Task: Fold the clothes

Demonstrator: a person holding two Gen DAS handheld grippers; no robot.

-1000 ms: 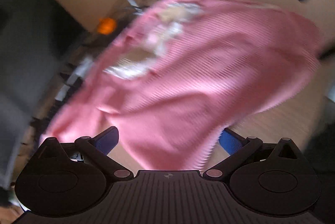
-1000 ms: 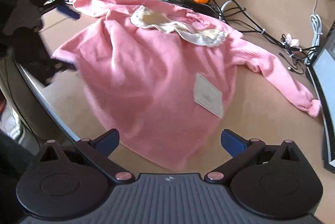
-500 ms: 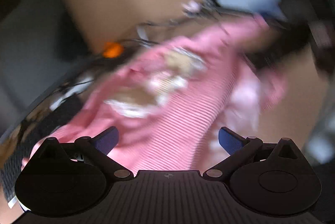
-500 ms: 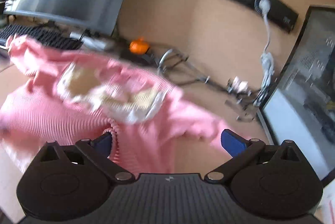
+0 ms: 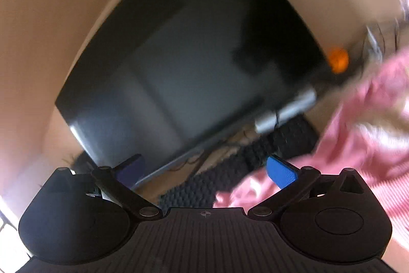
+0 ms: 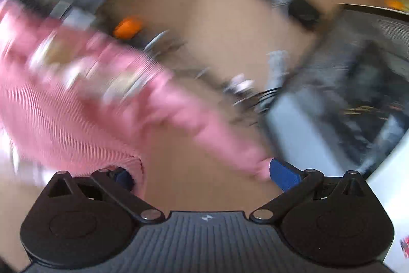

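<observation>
A pink knit sweater (image 6: 66,114) with a cream collar lies on the tan desk, blurred by motion. Its sleeve (image 6: 219,137) runs toward the right fingertip of my right gripper (image 6: 204,174), and its hem lies by the left fingertip. That gripper is open and holds nothing. In the left wrist view the sweater (image 5: 358,145) fills the right side. My left gripper (image 5: 204,168) is open and empty, pointing at a dark monitor, with the sweater's edge by its right fingertip.
A dark monitor (image 5: 191,63) and a black keyboard (image 5: 255,160) stand ahead of the left gripper. An orange ball (image 5: 337,63) sits behind the sweater, also in the right wrist view (image 6: 127,26). Cables (image 6: 245,89) and a second screen (image 6: 358,99) are at the right.
Both grippers swung fast and stayed open. The left turned left from the sweater toward the monitor. The right moved low toward the sweater's right sleeve.
</observation>
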